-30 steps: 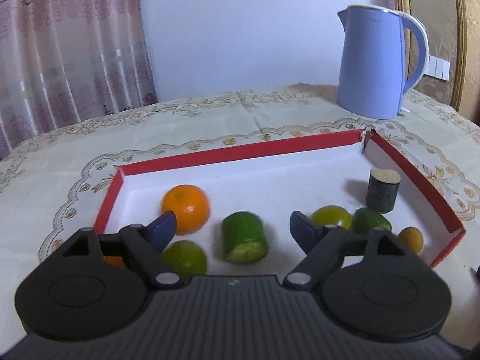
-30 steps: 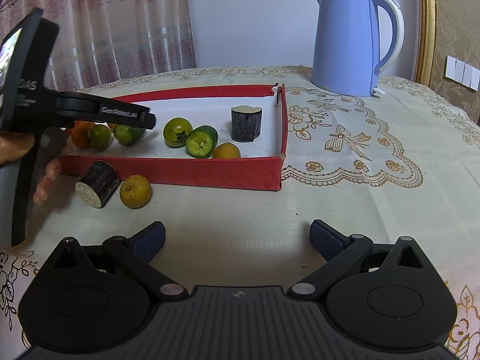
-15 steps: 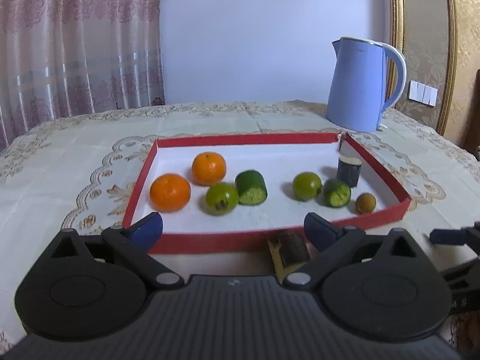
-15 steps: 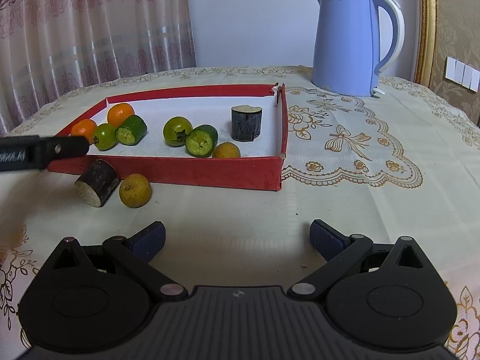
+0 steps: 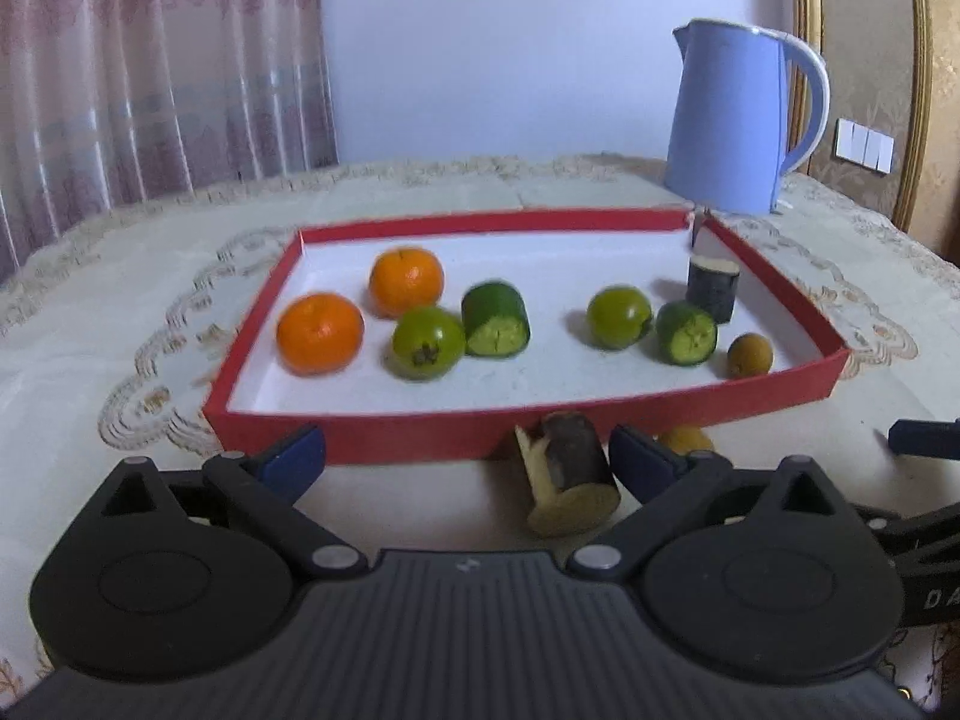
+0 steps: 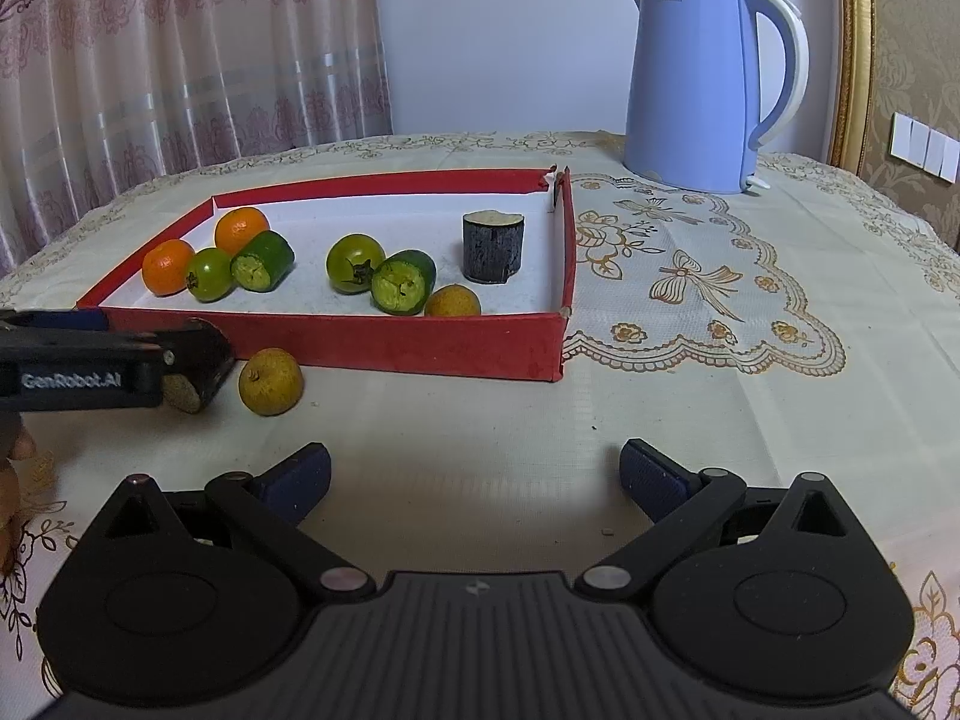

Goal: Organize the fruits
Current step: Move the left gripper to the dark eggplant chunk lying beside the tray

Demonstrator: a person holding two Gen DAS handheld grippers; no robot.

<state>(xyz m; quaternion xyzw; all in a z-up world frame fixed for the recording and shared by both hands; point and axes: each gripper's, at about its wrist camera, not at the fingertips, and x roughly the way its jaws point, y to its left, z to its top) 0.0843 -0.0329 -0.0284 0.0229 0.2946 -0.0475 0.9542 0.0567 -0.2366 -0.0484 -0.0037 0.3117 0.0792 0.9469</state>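
Observation:
A red tray (image 5: 540, 420) (image 6: 420, 342) holds two oranges (image 5: 320, 333), green tomatoes (image 5: 427, 343), cucumber pieces (image 5: 497, 319), a dark eggplant piece (image 5: 712, 288) and a small yellow fruit (image 5: 750, 355). In front of the tray on the tablecloth lie a second eggplant piece (image 5: 570, 489) (image 6: 201, 375) and a yellow fruit (image 6: 270, 381). My left gripper (image 5: 468, 459) is open low over the cloth, with the lying eggplant piece between its fingers, nearer the right one. My right gripper (image 6: 474, 477) is open and empty over bare cloth.
A blue kettle (image 5: 738, 120) (image 6: 702, 84) stands behind the tray's far right corner. The left gripper's body (image 6: 78, 369) shows at the left of the right wrist view. Curtains hang behind the table.
My left gripper has pulled back out of the tray and dropped low in front of it, around the lying eggplant piece. The right gripper has not moved.

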